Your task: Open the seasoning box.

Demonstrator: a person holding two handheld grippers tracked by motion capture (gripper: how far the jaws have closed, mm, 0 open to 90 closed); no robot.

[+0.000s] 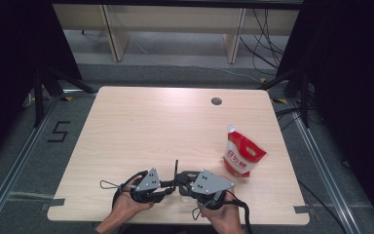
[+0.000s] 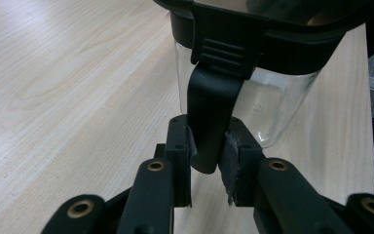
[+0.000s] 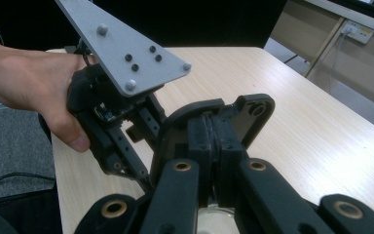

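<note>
STATE: left gripper (image 2: 207, 148) clamped on latch (image 2: 209, 117) of clear container (image 2: 268, 105); right gripper (image 3: 213, 139) clamped on lid (image 3: 185, 122) | RISK: opposing pulls tip the container or slip the latch

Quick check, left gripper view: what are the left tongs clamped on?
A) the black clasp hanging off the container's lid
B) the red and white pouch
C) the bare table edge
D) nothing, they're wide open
A: in the left gripper view the left tongs pinch the black clasp that hangs from the dark lid of the clear container; the pouch lies apart on the table.
</note>
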